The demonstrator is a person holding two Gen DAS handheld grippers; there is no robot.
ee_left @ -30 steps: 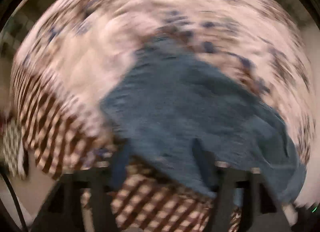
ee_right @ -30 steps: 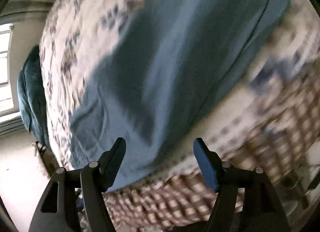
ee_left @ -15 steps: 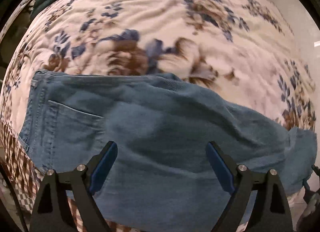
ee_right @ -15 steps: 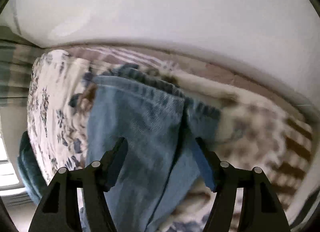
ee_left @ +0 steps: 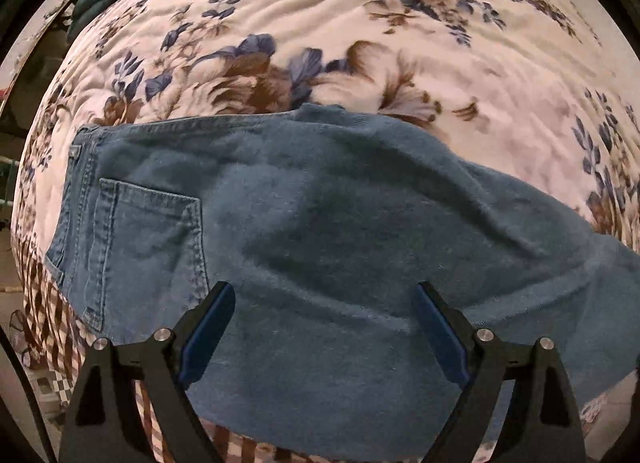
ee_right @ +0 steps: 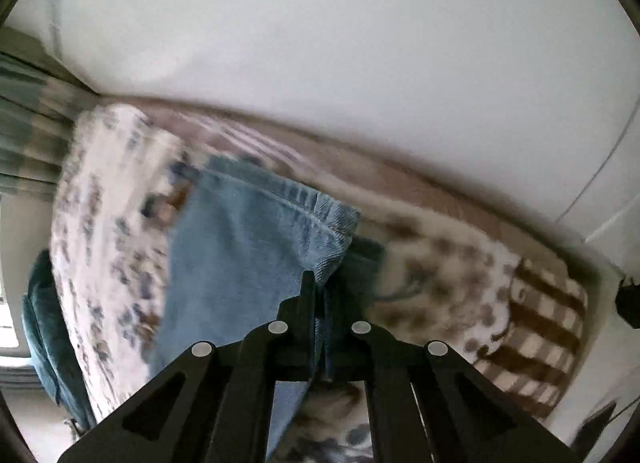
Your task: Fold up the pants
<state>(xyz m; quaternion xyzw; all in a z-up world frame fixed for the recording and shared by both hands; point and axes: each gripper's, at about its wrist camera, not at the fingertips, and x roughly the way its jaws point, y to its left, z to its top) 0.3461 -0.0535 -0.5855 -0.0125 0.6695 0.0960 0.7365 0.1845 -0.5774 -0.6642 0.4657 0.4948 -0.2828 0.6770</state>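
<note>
The left tool (ee_left: 322, 327) stands wide open above the jeans (ee_left: 320, 243), its blue pads clear of the cloth. The right tool (ee_right: 316, 287) is closed, pinching a fold of denim near the hem (ee_right: 320, 211). The jeans lie spread on the bed's floral quilt (ee_left: 360, 35), back pocket (ee_left: 148, 231) up. Beyond the bed stands a white wall (ee_right: 340, 43).

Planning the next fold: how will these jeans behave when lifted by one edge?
Likely floppy: the jeans drape in soft creases over the bedspread. Probably heavyish denim, sagging below the right gripper, which pinches the hem. Unlikely to slip.
</note>
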